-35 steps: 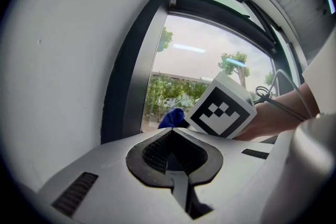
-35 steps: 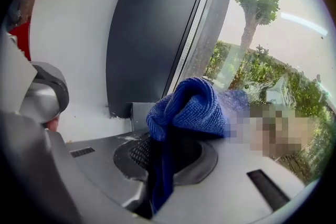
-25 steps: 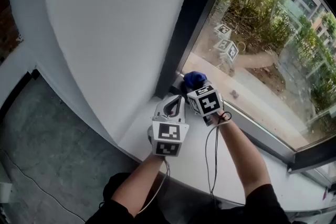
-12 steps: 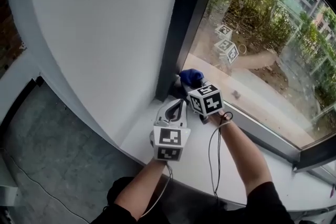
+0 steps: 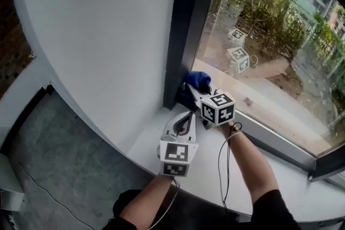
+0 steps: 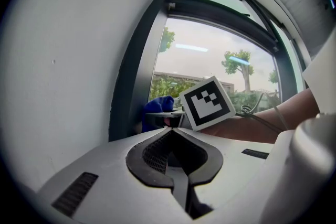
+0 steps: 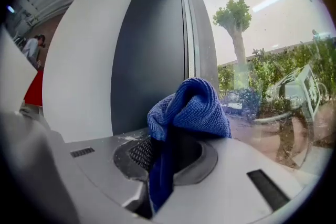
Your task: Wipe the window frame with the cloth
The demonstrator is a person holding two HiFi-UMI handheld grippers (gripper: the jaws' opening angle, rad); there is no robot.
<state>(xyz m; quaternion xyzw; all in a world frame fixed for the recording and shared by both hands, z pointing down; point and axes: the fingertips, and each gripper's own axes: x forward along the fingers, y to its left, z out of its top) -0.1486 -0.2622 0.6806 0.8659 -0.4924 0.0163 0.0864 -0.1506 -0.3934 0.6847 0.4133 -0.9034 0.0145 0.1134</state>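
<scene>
A blue cloth (image 5: 197, 81) is bunched at the foot of the dark window frame (image 5: 186, 24), where the upright meets the bottom rail. My right gripper (image 5: 195, 92) is shut on the cloth (image 7: 191, 110), which bulges above the jaws and hangs down between them, close to the frame (image 7: 152, 60). My left gripper (image 5: 187, 115) sits on the white sill just behind and left of the right one, shut and empty. In the left gripper view the cloth (image 6: 157, 110) and the right gripper's marker cube (image 6: 207, 103) lie just ahead of the left gripper (image 6: 170, 131).
A white wall (image 5: 108, 35) curves away left of the frame. The white sill (image 5: 259, 191) runs to the right under the glass (image 5: 269, 51), with trees and a path outside. A grey floor (image 5: 48, 153) lies below on the left. Cables trail from both grippers.
The head view has shifted a little. The right gripper with the cloth has stayed at the foot of the frame, edging slightly toward the upright. The left gripper has kept its place beside it.
</scene>
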